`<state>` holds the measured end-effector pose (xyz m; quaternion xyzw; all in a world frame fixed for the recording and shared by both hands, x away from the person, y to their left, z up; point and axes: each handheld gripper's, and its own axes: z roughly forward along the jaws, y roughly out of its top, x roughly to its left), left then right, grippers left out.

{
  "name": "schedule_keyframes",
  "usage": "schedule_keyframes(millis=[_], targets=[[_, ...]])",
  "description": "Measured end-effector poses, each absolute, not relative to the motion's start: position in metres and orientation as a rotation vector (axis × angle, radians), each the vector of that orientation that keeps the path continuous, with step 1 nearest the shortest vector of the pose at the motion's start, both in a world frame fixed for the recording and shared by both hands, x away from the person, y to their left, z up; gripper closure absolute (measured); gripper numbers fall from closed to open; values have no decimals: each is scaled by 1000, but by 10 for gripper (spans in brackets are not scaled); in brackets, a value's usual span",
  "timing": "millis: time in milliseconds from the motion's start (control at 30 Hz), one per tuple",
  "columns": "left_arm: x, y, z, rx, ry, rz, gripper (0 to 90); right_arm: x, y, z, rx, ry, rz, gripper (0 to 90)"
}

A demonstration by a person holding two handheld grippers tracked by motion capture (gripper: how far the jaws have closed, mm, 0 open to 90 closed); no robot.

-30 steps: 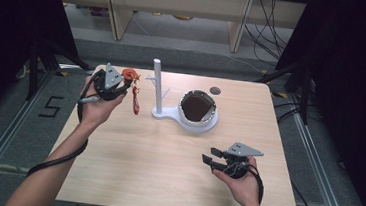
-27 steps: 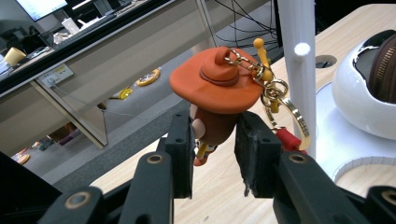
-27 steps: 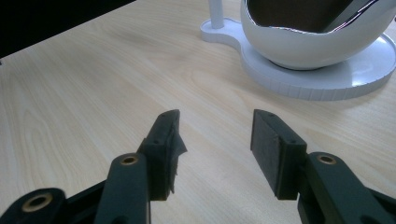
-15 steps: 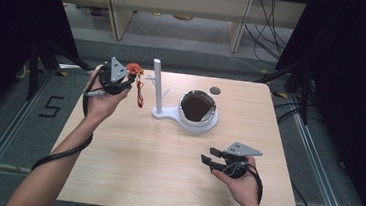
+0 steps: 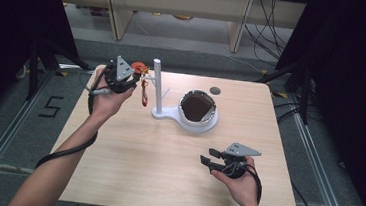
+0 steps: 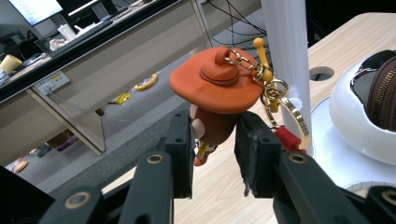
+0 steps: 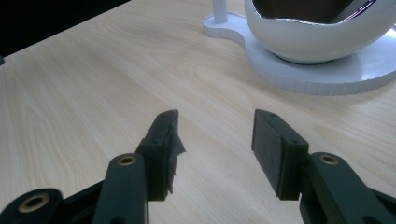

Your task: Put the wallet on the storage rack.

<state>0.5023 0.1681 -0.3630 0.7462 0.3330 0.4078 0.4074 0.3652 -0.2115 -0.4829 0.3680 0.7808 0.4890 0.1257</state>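
Observation:
A small figure keychain (image 6: 215,100) with an orange hat, a gold ring and a red strap is clamped between the jaws of my left gripper (image 6: 214,140). In the high view that left gripper (image 5: 132,76) is raised at the table's far left, just left of the white post (image 5: 157,83) of a stand, with the red strap (image 5: 144,92) hanging down. The stand's white bowl (image 5: 197,118) holds a brown zipped pouch (image 5: 197,105). My right gripper (image 5: 208,163) rests low over the near right of the table, open, with bare wood between its jaws (image 7: 215,142).
The wooden table (image 5: 131,153) has a round cable hole (image 5: 215,91) at the far right. Shelving and cables lie on the floor beyond the far edge. Dark stands flank both sides.
My left gripper has lifted the keychain and carried it right, closer to the white post. The right gripper has stayed where it was.

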Motion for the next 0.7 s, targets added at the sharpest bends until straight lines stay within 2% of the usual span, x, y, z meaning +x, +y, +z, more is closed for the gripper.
schedule_keyframes(millis=[700], targets=[[507, 161, -362, 1925, 802, 1047, 671, 365, -213, -487, 1083, 2288, 1416, 512]])
